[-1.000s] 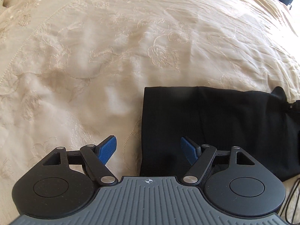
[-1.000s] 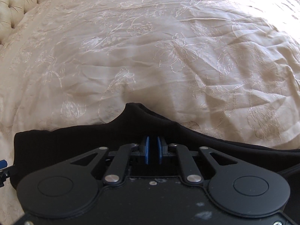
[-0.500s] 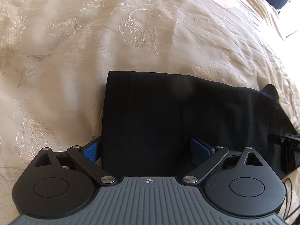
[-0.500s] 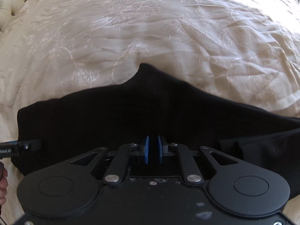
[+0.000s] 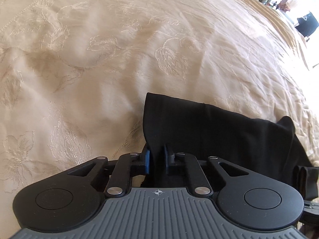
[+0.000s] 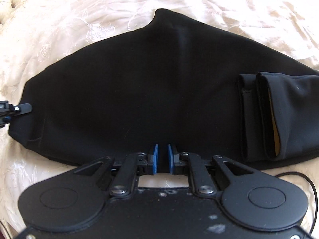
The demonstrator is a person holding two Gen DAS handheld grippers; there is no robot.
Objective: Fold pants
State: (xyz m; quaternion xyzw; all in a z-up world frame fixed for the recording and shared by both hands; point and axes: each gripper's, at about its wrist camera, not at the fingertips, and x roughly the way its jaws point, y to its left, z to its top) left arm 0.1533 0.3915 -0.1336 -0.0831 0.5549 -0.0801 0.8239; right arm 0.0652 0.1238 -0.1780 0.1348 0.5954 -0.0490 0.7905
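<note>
Your left tool (image 5: 156,160) has just closed on the end edge of the black pants (image 6: 139,91) (right tool (image 6: 161,159) clamps the near edge), their length running rightward across the bed (image 5: 99,59).

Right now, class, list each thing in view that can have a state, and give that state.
Pants: lying on the bedspread, partly folded, leg ends doubled over.
Left gripper: jaws just closed, shut on the pants' edge.
Right gripper: shut on the pants' near edge.
Bedspread: spread out, wrinkled.
</note>
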